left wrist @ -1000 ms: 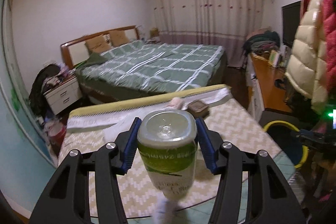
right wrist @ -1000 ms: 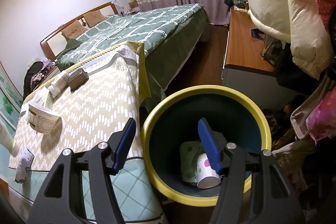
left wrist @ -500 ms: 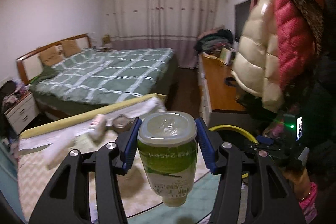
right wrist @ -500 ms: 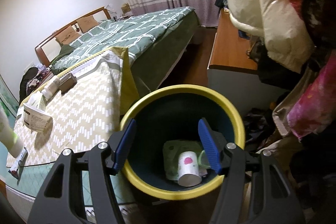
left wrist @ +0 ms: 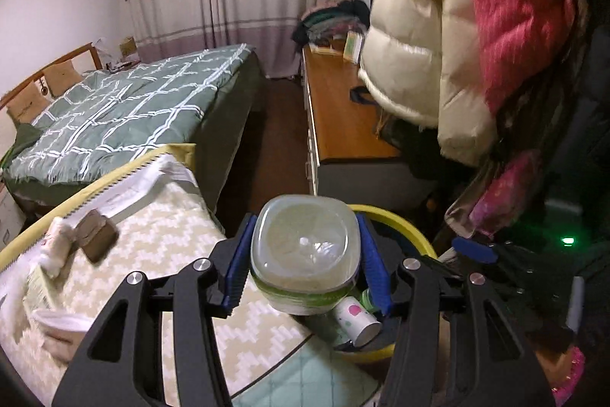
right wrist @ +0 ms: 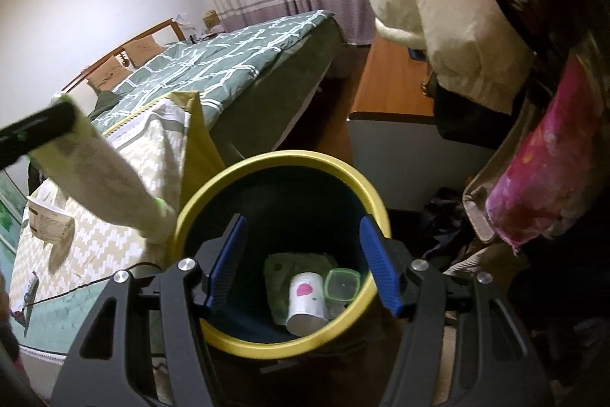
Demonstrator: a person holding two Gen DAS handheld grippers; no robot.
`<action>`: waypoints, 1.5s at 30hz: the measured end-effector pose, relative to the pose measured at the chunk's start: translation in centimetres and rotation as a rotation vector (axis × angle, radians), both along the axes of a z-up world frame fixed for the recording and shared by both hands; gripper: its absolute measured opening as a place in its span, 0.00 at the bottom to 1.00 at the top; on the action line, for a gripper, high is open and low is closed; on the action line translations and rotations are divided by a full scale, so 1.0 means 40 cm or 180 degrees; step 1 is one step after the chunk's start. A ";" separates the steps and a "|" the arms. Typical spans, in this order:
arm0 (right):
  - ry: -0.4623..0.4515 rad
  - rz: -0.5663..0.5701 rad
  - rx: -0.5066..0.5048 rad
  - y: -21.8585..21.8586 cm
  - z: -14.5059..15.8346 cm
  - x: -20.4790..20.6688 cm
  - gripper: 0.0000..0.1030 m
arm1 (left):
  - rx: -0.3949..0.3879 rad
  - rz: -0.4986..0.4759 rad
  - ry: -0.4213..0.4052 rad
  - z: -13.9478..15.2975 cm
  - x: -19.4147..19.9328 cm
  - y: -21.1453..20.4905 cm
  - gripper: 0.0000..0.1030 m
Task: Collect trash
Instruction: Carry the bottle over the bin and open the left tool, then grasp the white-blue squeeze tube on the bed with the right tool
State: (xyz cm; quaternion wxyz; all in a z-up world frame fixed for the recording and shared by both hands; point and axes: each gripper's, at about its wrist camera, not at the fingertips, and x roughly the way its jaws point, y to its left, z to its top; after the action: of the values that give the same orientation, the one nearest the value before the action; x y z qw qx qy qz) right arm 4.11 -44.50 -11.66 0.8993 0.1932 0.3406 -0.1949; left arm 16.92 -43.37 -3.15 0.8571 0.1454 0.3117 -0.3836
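The left gripper (left wrist: 305, 264) was clamped on a plastic bottle (left wrist: 305, 254), its blue pads pressed against both flanks near the base, which faced the camera. The neck pointed down and away, so the bottle hung tipped toward the yellow-rimmed bin (right wrist: 282, 163). In the right wrist view the same bottle (right wrist: 103, 178) slanted in from the left, its narrow end just reaching the bin's rim. That hold near the base looked sensible: it left the long body free to drop clear once the pads let go.

The right gripper (right wrist: 301, 266) hovered above the bin's mouth with its jaws standing apart and nothing between them. Judging by its place, it was there to watch or steady the target, not to carry.

Inside the bin lay a paper cup (right wrist: 305, 300) with a pink spot, a small clear container (right wrist: 343, 285) and a crumpled green wrapper (right wrist: 286, 266), so part of the trash was already collected. On the patterned cloth (left wrist: 183, 239) over the table, a brown box (left wrist: 95, 235) and a paper tub (right wrist: 49, 224) waited. The bottle appeared to need a little more travel over the opening before release; dropped at the rim, it could tip outside.
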 end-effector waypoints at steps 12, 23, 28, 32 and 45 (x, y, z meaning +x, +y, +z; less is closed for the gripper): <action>0.0066 0.0135 -0.0002 0.052 -0.009 0.030 0.57 | -0.0160 0.0223 -0.0073 0.042 -0.015 0.136 0.77; 0.0083 0.0649 -0.0017 0.268 0.016 0.110 0.57 | -0.0292 0.1345 -0.0384 0.108 -0.070 0.651 0.90; 0.0103 0.1052 -0.0082 0.429 0.032 0.158 0.57 | -0.0287 0.1985 -0.0346 0.084 -0.087 0.889 0.90; 0.0120 0.1484 -0.0078 0.596 0.035 0.212 0.58 | -0.0340 0.2310 -0.0339 0.064 -0.108 1.028 0.90; 0.0315 0.2518 0.0174 1.033 0.018 0.312 0.60 | -0.0348 0.2639 -0.0422 0.042 -0.141 1.197 0.90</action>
State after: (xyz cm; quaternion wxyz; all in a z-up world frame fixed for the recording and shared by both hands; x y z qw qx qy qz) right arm 16.59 -3.20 -10.95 0.8820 0.0614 0.4367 0.1665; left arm 11.26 4.52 -1.46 0.9635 -0.0136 0.2671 -0.0122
